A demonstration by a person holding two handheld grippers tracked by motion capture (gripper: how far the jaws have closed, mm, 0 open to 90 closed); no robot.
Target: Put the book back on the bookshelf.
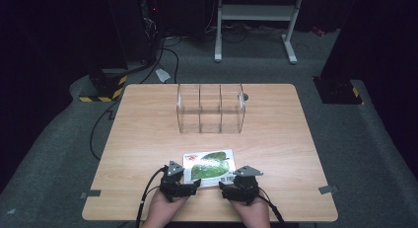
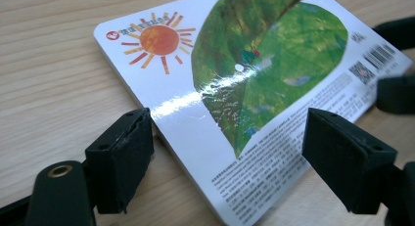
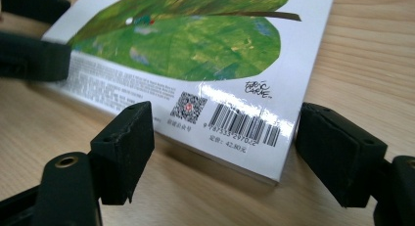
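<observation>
1. A glossy picture book (image 1: 209, 164) lies flat on the wooden table (image 1: 148, 139), near the person's edge and roughly centred, back cover up: a big green leaf, an orange sun in one corner, a barcode and a QR code along the near side.
2. The left gripper (image 1: 193, 186) sits at the book's near left corner. In the left gripper view (image 2: 227, 160) its two black jaws stand wide apart, the corner of the book lying between them; the left jaw is just beside the cover's edge, the right jaw hangs above the printed text.
3. The right gripper (image 1: 224, 188) sits at the near right corner. In the right gripper view (image 3: 222, 152) its jaws are also spread wide, straddling the barcode corner (image 3: 244, 123). Whether either pad actually touches the book I cannot tell from here.
4. Both hands (image 1: 165, 213) come in from the bottom edge, close together, cables trailing behind each tool.
5. Farther back, mid-table, stands a clear plastic organizer (image 1: 211, 108) with three upright compartments, well apart from the book. The open tabletop between them carries nothing that blocks the way.
6. Something small and dark (image 1: 245, 96) lies just beside the organizer's far right corner; too small to identify.
7. Beyond the table: grey carpet, a white frame stand (image 1: 256, 20), black cables, and a hazard-striped base (image 1: 106, 87) at the left.
</observation>
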